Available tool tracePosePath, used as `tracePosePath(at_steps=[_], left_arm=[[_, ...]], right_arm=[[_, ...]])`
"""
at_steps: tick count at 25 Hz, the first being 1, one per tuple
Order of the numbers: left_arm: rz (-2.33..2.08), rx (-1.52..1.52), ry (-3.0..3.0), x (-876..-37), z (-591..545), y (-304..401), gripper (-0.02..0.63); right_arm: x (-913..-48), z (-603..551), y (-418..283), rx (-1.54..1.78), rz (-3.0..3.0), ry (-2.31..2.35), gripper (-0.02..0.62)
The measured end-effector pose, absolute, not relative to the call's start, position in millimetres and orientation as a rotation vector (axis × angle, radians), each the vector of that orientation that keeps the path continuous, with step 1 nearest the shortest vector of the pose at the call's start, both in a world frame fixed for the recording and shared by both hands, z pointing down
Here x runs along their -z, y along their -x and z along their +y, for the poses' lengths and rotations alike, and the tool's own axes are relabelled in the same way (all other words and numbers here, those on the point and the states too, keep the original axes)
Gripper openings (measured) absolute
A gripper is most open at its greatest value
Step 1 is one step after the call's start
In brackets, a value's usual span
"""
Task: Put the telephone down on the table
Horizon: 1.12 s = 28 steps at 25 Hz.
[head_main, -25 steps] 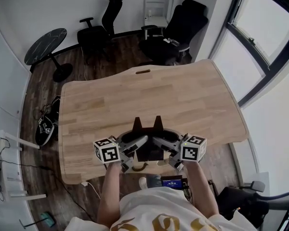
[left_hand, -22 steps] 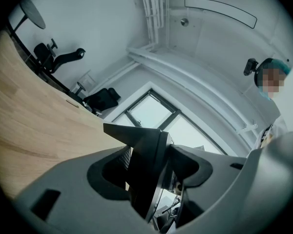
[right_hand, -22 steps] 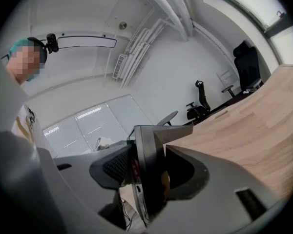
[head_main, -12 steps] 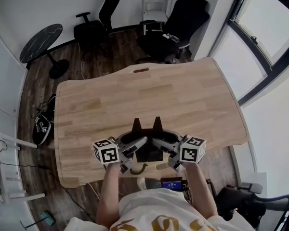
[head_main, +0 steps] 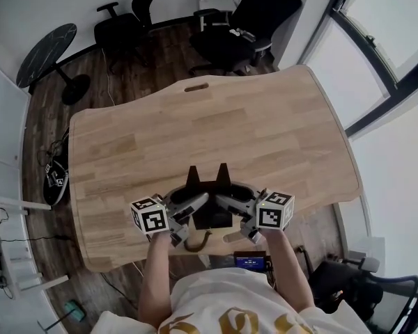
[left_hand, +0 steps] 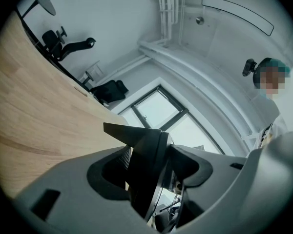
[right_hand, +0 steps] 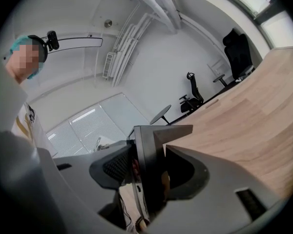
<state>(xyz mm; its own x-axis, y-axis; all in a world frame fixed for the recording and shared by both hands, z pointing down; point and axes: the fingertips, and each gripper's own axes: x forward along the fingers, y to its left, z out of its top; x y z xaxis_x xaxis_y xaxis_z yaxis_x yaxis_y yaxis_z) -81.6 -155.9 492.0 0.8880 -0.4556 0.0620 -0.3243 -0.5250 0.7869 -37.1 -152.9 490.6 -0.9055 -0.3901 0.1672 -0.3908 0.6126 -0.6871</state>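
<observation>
The telephone [head_main: 212, 216] is a flat black piece with two pointed prongs facing away from me. It hangs over the near edge of the wooden table [head_main: 195, 127], held from both sides. My left gripper [head_main: 199, 202] is shut on its left edge and my right gripper [head_main: 224, 200] on its right edge. In the left gripper view the telephone [left_hand: 145, 167] stands edge-on, pinched between the grey jaws of the left gripper [left_hand: 149, 177]. The right gripper view shows the same telephone [right_hand: 149, 165] clamped in the right gripper [right_hand: 146, 172]. Whether it touches the table is hidden.
Black office chairs [head_main: 244, 26] stand behind the table, and a round dark side table [head_main: 45, 47] is at the far left. A window [head_main: 383, 54] runs along the right. Shoes [head_main: 56, 176] and cables lie on the floor to the left. A small blue-lit device [head_main: 249, 261] sits under the near edge.
Both grippers have sunk with the telephone toward the table's near edge. The head view has shifted, so the table now sits a little further left and higher in the picture.
</observation>
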Motion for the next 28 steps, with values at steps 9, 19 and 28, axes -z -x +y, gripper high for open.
tracePosePath(at_steps=[9,19,28], left_arm=[[-0.554,0.172,-2.118,-521.8,-171.3,77.7,0.238],[-0.555,0.151,-2.068,-551.1,-188.2,75.4,0.241],[-0.567,0.137,-2.029,-572.3,-199.6,76.0,0.242]], right_arm=[[-520.5,-168.6,33.7,-1.255,-2.778,-0.656,0.204],[-549.7,-185.1,31.9,-1.324,-2.713,-0.638,0.204],[-571.5,-196.2,32.7,-1.387,-2.671,-0.633,0.204]])
